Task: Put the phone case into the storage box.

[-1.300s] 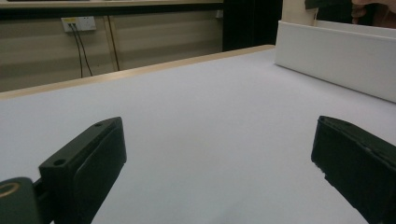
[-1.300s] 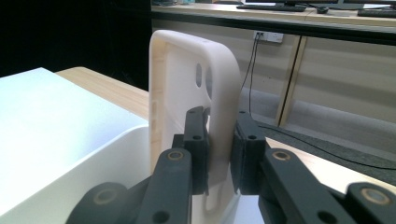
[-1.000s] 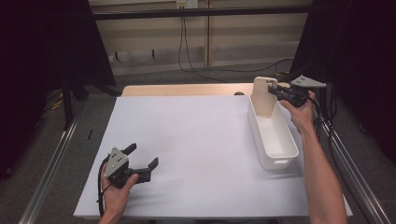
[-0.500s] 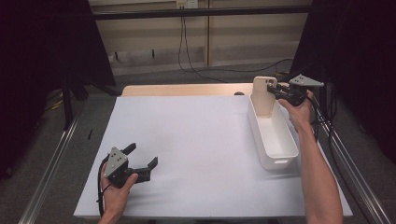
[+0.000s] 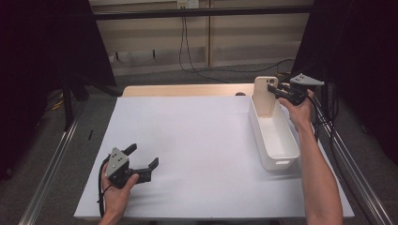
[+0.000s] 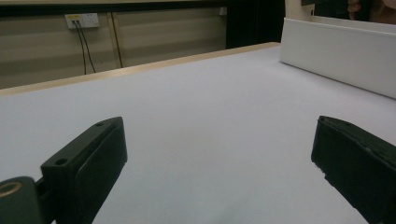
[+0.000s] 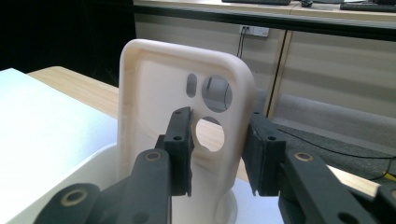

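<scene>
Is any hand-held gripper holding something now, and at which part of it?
The right hand-held gripper straddles the phone case's side edge; its jaws have just been opening, so no firm hold. The left hand-held gripper holds nothing.

a lab: dark curtains (image 5: 42,61), framed white test table (image 5: 187,136).

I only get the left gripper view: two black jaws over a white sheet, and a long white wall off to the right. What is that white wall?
Observer: It is the side of a narrow white bin that sits on the right side of the table.
Operator: Is anything in it?
Observer: A cream phone case stands upright at the bin's far end.
Operator: Is the other gripper near it?
Observer: Yes. The right gripper has the case's edge between its jaws, which have just been opening, and one pad stands clear of the case.
</scene>
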Tool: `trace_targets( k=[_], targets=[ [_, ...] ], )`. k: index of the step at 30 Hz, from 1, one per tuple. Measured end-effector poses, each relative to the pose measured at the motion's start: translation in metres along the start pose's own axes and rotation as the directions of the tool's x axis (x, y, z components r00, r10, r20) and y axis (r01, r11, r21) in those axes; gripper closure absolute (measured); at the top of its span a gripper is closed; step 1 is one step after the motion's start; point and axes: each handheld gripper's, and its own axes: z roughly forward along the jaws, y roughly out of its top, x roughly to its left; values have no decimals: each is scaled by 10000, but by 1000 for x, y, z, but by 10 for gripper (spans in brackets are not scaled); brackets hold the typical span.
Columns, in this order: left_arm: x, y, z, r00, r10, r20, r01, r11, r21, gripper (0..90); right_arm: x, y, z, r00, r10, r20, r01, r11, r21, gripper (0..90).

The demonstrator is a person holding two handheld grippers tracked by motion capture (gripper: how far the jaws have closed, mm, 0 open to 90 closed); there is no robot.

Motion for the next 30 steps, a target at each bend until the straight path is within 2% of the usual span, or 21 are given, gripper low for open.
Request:
trace_targets(
  k=[10, 20, 30],
  targets=[
    [2, 0, 0, 10000, 7, -58, -7, 10000, -6, 35, 0, -1, -1, 9997, 233, 72, -232, 9996, -180, 595],
    [2, 0, -1, 10000, 4, -66, -4, 10000, -17, 35, 3, -4, -1, 9992, 360, 171, -357, 9992, -188, 444],
    [3, 1, 0, 9999, -39, -132, 38, 9999, -114, 34, 3, -1, -4, 9974, 551, 465, -544, 9984, -169, 216]
  ],
)
